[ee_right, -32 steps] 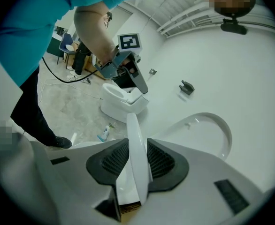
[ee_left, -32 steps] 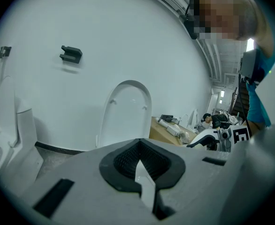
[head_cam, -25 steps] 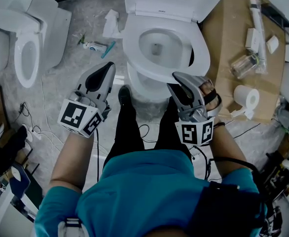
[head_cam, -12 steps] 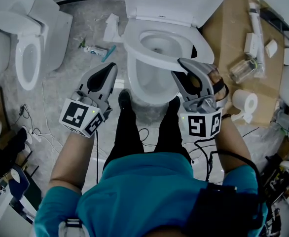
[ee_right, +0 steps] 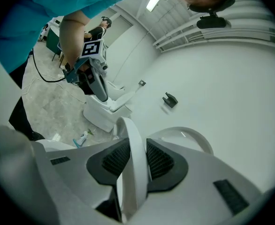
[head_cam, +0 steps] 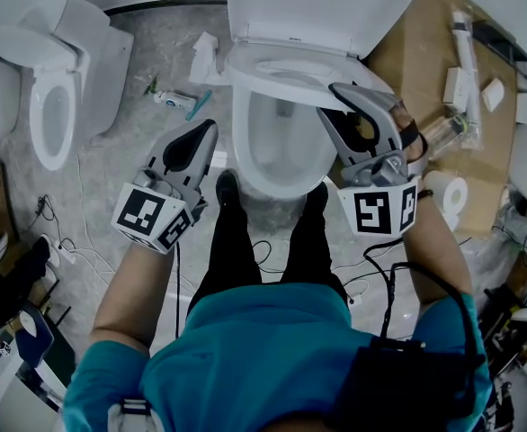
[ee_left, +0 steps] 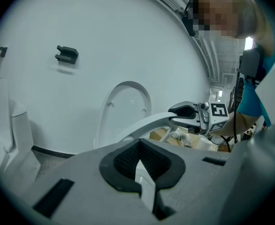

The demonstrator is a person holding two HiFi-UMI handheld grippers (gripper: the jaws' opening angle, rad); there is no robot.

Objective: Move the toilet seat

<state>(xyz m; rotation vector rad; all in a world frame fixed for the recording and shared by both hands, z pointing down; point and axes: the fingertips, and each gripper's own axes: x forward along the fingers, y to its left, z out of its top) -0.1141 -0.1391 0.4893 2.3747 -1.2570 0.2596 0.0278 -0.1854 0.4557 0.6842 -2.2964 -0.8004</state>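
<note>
The white toilet seat [head_cam: 277, 72] is tilted up off the bowl [head_cam: 277, 156], with its front right edge raised. My right gripper [head_cam: 340, 93] is shut on that edge, and the seat's rim [ee_right: 135, 168] runs between its black pads in the right gripper view. Behind the seat the lid [head_cam: 322, 3] stands upright against the wall. My left gripper [head_cam: 205, 129] hovers left of the bowl, shut and holding nothing. From the left gripper view the raised seat [ee_left: 142, 125] shows side-on, with the right gripper [ee_left: 175, 112] clamped on it.
A second toilet [head_cam: 52, 106] stands at the far left. Small tubes and a brush [head_cam: 178, 97] lie on the floor between the toilets. On the right, a cardboard sheet [head_cam: 416, 61] carries a paper roll [head_cam: 448, 187], a bottle and parts. Cables trail by the person's shoes [head_cam: 227, 187].
My right gripper has risen and moved away from me, lifting the seat's front edge off the bowl rim. The left gripper has hardly moved.
</note>
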